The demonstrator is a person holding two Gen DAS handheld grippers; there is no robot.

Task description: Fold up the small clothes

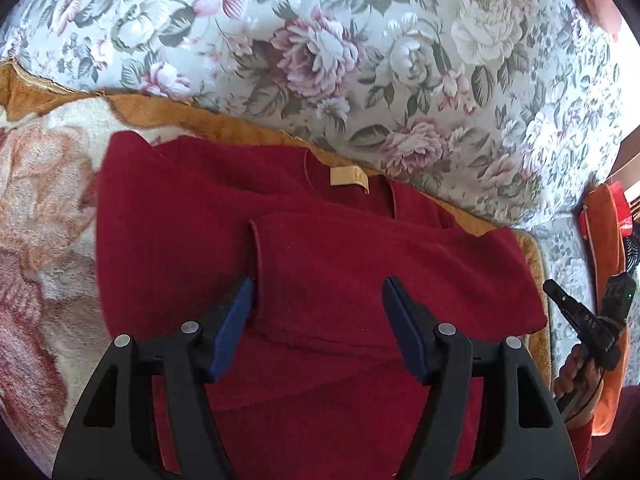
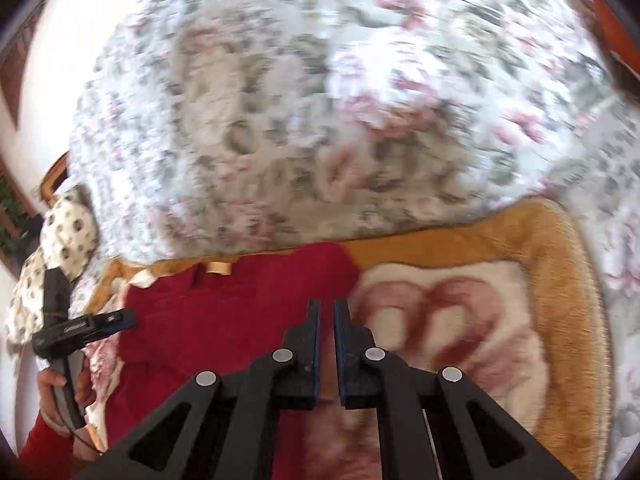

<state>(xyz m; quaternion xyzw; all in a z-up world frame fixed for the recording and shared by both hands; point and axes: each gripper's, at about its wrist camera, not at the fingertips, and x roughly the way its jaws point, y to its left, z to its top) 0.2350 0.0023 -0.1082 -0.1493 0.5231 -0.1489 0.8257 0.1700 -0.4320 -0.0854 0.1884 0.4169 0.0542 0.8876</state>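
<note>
Since the red sweater (image 1: 280,248) lies on the fuzzy blanket (image 1: 48,208) with one sleeve (image 1: 360,256) folded in, folding has begun — more remains. Left gripper (image 1: 318,320) hangs wide open above it; right gripper (image 2: 327,320) nearly closed, empty.

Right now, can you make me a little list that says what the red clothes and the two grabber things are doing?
garment: red sweater, lying partly folded, one layer turned over its middle
label: yellow tag at the neckline
underneath: fluffy blanket with an orange border
behind: floral cushion
left gripper: open, over the sweater, nothing between its fingers
right gripper: nearly closed, narrow gap, holding nothing, at the sweater's edge
picture quality: right wrist view is blurred
</note>
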